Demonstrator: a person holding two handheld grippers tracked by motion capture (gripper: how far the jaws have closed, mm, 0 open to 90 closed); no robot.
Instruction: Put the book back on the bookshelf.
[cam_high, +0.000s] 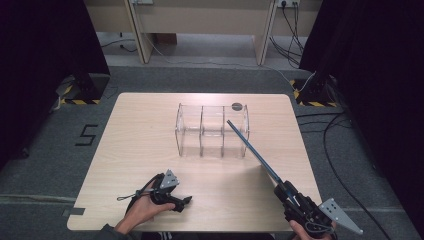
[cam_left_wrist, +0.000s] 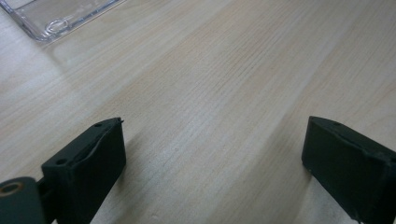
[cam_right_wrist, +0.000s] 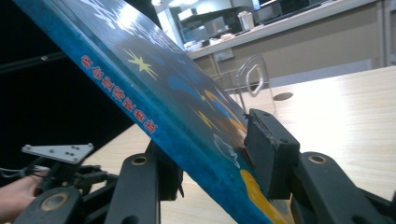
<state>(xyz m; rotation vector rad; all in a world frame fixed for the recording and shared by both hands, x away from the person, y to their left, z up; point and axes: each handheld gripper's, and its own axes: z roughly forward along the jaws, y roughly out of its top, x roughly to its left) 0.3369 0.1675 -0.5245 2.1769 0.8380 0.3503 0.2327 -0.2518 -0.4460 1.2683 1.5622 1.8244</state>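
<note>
A thin blue book (cam_high: 252, 148) with a star-patterned cover (cam_right_wrist: 154, 88) hangs tilted in the air. My right gripper (cam_high: 281, 186) is shut on its near end at the table's front right, one pad (cam_right_wrist: 268, 149) pressed on the cover. The book's far end points at the right compartment of a clear acrylic rack (cam_high: 212, 130) with three slots, seen behind the book (cam_right_wrist: 250, 79). My left gripper (cam_high: 187, 200) rests low at the front left, jaws wide apart over bare wood (cam_left_wrist: 215, 154), open with nothing between them.
The wooden table (cam_high: 140, 145) has a round dark cable hole (cam_high: 237, 106) just behind the rack. A corner of the rack (cam_left_wrist: 56, 18) lies ahead of the left gripper. Black curtains flank the table, and cables trail on the floor at the right.
</note>
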